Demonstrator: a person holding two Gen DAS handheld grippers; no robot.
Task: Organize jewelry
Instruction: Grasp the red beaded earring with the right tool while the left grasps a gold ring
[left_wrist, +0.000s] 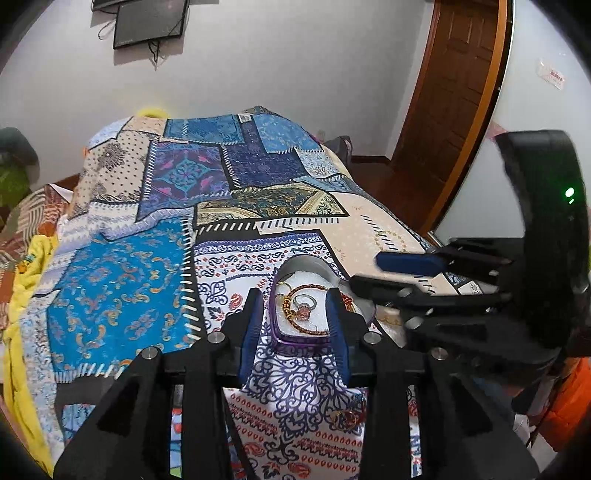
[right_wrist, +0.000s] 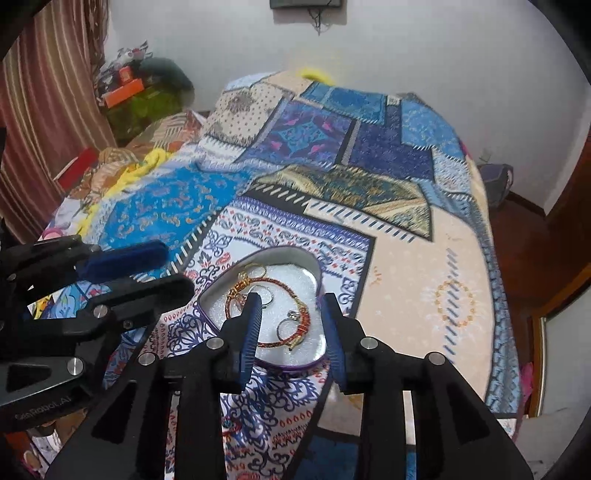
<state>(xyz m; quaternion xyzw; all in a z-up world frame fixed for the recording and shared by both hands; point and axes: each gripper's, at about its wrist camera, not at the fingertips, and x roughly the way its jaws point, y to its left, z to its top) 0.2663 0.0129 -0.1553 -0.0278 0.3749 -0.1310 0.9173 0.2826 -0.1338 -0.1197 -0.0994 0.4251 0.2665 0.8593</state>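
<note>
A heart-shaped box (left_wrist: 295, 341) with a purple rim and white lining lies open on the patterned bedspread; it also shows in the right wrist view (right_wrist: 258, 363). Inside lie a red-and-gold bangle (right_wrist: 295, 341), a ring with a pink stone (left_wrist: 304, 310), silver rings (right_wrist: 286, 325) and gold rings (right_wrist: 256, 271). My left gripper (left_wrist: 295, 306) is open and empty, its fingers on either side of the box. My right gripper (right_wrist: 291, 310) is open and empty just above the box. A small gold piece (left_wrist: 345, 417) lies on the bedspread close to me.
The bedspread (left_wrist: 147, 280) covers the whole bed. A yellow cloth (left_wrist: 29, 266) lies along its left edge. A wooden door (left_wrist: 450, 92) stands at the right. A dark screen (left_wrist: 149, 22) hangs on the far wall. Curtains (right_wrist: 44, 110) and clutter fill the left corner.
</note>
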